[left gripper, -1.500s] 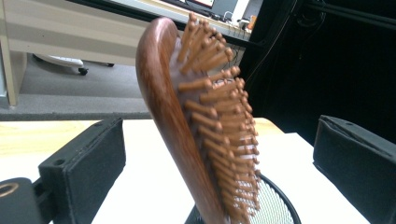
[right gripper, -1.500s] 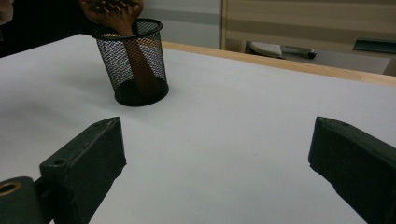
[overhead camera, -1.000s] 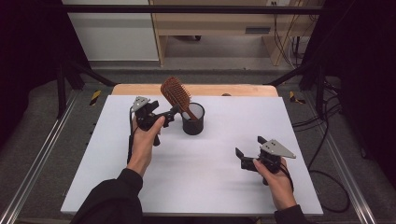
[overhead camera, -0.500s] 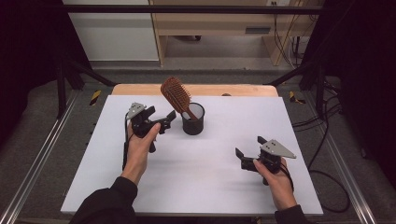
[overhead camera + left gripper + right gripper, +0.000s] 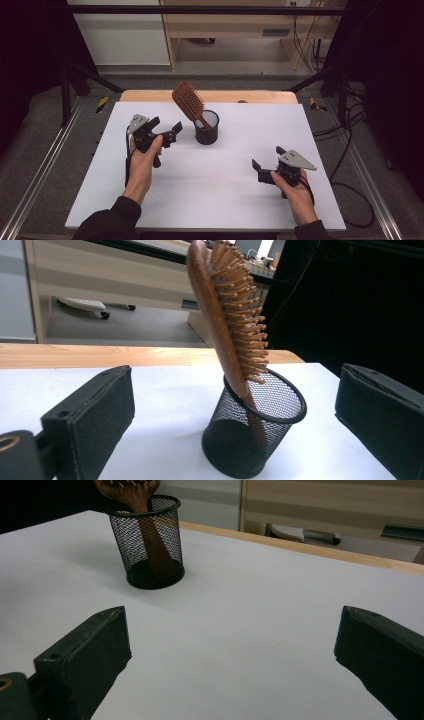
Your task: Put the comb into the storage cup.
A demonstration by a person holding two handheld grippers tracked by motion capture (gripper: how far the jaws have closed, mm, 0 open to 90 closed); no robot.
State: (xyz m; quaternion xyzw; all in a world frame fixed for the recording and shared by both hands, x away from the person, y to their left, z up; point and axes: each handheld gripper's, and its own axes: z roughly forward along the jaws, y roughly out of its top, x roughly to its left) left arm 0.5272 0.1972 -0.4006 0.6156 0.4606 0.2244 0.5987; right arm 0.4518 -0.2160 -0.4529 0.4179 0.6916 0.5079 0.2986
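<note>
Hairbrush (image 5: 227, 320) in mesh cup (image 5: 257, 430) stands beyond left gripper's (image 5: 166, 131) wide-open, empty jaws.

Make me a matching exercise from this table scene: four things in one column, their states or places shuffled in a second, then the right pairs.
Things
1. brown wooden hairbrush
2. black wire-mesh cup
3. left gripper
4. right gripper

States
A. open and empty, near the table's right front
B. stands upright on the white table
C. leans handle-down, bristle head above the rim
D. open and empty, just left of the cup

Pairs: 1-C, 2-B, 3-D, 4-A
</note>
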